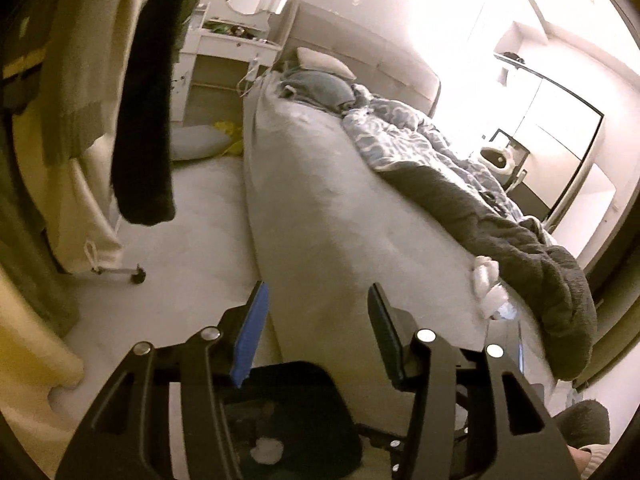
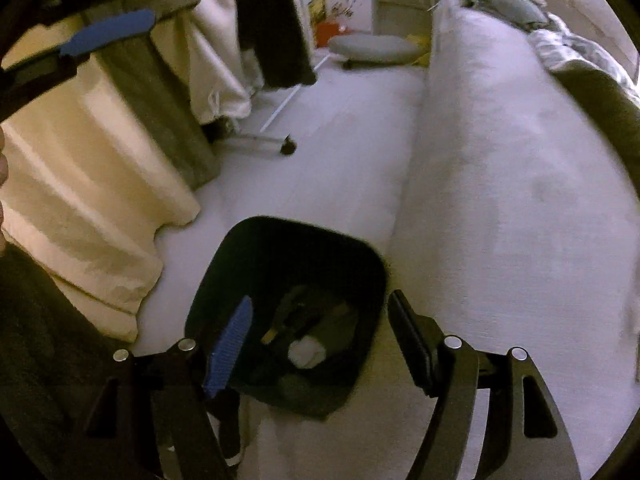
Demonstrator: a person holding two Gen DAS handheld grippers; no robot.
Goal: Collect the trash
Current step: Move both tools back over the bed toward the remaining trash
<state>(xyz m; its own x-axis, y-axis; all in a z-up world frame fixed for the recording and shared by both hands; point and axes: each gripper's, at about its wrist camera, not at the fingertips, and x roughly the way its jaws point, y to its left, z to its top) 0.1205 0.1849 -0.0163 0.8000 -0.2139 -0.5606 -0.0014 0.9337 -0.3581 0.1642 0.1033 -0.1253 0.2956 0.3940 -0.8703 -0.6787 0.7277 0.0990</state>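
Note:
A black trash bin stands on the floor beside the bed. It holds a crumpled white tissue and other scraps. My right gripper is open and empty, right above the bin. My left gripper is open and empty, over the bed's edge, with the bin below it and a white wad inside. Crumpled white tissues lie on the mattress next to the grey blanket, to the right of the left gripper. The left gripper's blue pad shows at the top left of the right wrist view.
The bed has a grey blanket and patterned duvet. A rolling clothes rack with hanging garments stands left. A cushion lies on the floor far back. Cream curtains hang left. A white desk stands at the far wall.

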